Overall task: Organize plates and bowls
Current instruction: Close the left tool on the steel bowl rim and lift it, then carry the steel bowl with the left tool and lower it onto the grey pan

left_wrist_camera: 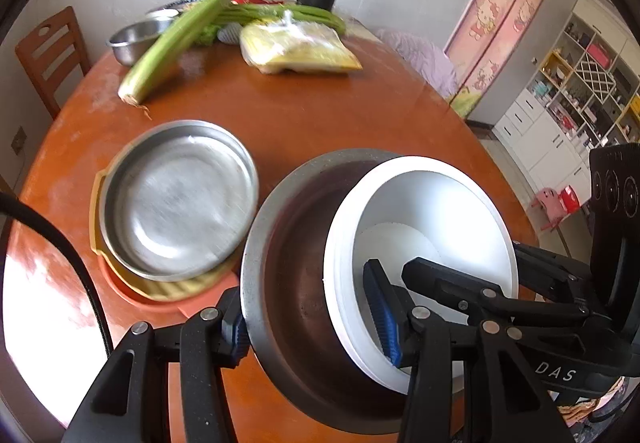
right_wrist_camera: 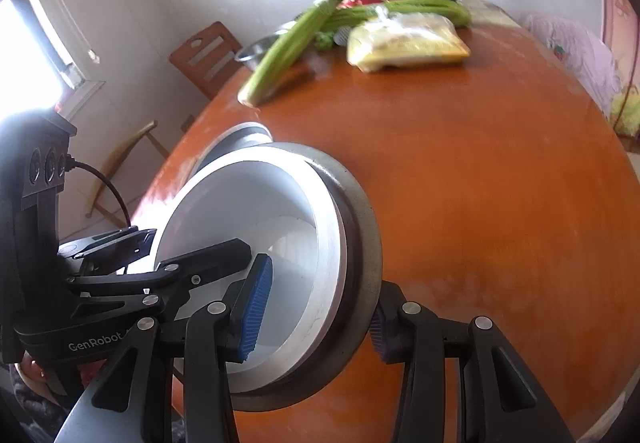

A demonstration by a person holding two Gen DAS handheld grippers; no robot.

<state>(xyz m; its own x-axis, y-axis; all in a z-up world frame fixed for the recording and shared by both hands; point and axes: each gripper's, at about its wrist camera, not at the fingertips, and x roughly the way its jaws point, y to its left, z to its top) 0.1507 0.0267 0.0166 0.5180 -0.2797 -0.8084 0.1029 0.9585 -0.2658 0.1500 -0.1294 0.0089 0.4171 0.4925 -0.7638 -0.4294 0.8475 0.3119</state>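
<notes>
Round wooden table [left_wrist_camera: 304, 111] w/ celery and a bag at the far end. Left wrist view: left gripper [left_wrist_camera: 316, 313] is clamping the near wall of the steel bowl [left_wrist_camera: 292, 283] – white bowl [left_wrist_camera: 432, 211] nested inside; steel plate [left_wrist_camera: 176, 199] is sitting just left (likely stacking spot). Right wrist view: right gripper [right_wrist_camera: 316, 313] is pinching both bowls' rims at the opposite side – bowls tilted between the two tongs.

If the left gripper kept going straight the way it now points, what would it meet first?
The left gripper already straddles the near rims of the steel bowl and the white bowl nested in it, so pushing on would probably drive it into those rims, then the table.
</notes>
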